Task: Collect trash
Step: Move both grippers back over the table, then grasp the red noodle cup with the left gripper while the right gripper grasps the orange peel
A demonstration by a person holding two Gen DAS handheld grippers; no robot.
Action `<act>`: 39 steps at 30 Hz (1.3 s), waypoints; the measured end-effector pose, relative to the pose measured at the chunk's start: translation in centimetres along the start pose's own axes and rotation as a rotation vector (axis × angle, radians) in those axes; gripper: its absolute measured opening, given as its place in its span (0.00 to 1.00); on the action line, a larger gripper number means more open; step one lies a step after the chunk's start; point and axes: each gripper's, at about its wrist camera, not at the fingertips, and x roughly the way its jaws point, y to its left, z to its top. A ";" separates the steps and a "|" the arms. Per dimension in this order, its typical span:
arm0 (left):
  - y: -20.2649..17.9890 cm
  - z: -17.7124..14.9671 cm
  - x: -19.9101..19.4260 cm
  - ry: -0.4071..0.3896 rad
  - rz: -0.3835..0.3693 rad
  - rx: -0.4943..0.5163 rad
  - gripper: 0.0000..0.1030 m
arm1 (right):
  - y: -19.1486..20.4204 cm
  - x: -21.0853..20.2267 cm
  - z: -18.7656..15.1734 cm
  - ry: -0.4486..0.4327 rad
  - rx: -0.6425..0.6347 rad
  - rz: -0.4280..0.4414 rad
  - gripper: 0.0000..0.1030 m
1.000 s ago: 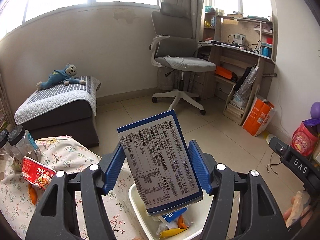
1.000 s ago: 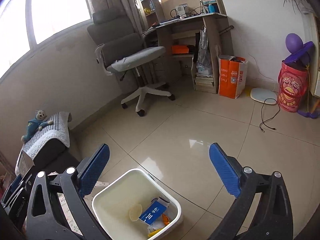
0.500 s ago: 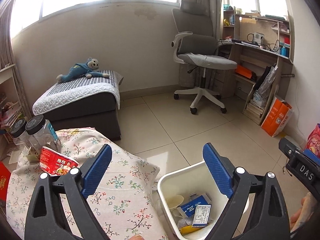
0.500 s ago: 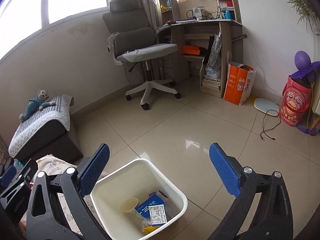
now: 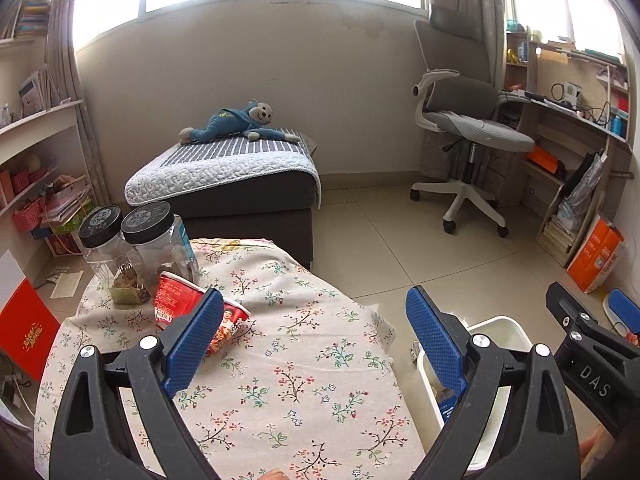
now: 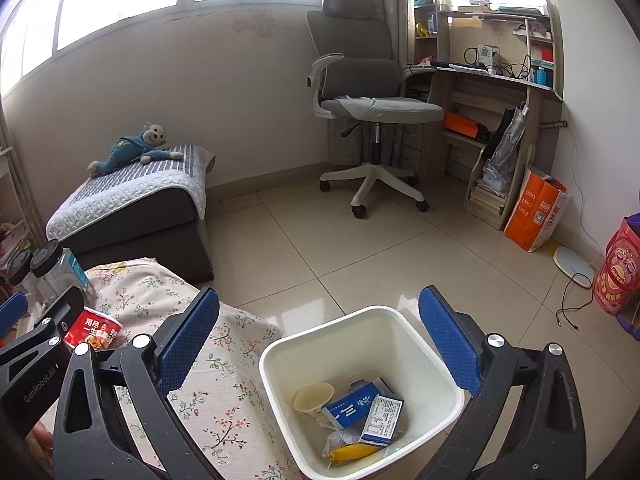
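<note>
Now the left tongs (image 5: pixel 314 334) stand wide and hold nothing, having just been opening with nothing left between them; they hang over the flowered tabletop (image 5: pixel 304 364). The right tongs (image 6: pixel 318 342) are likewise released and bare, poised above the bin (image 6: pixel 404 320), which sits on the floor against the tabletop's right edge. Inside the bin lie a paper cup, 2 blue-and-white cartons and something yellow.

The next piece of trash looks to be the red noodle cup (image 5: pixel 188 308), lying on its side on the tabletop just in front of 2 black-lidded jars (image 5: pixel 136 248). The left pad partly hides it, so I cannot tell for sure whether it is crushed or whole.

To take it well, bring the left tongs in from the open side, away from the jars, and straddle the cup across its body rather than its rim, which would likely slip. Squeeze gently; a thin cup probably buckles under a hard grip. Lift clear of the cloth before swinging right, since dragging could bunch the fabric and tip a jar. Release only once squarely over the bin's mouth.
</note>
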 end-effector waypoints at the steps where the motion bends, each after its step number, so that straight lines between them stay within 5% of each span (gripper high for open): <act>1: 0.8 0.0 0.0 0.000 0.011 -0.006 0.87 | 0.8 0.0 0.0 0.001 -0.006 0.009 0.93; 29: 21.2 -3.4 2.3 0.121 0.292 -0.184 0.87 | 20.6 2.8 -4.2 0.148 -0.259 0.244 0.93; 39: 30.5 -3.0 2.5 0.172 0.379 -0.367 0.87 | 30.0 5.6 -10.9 0.382 -0.497 0.555 0.93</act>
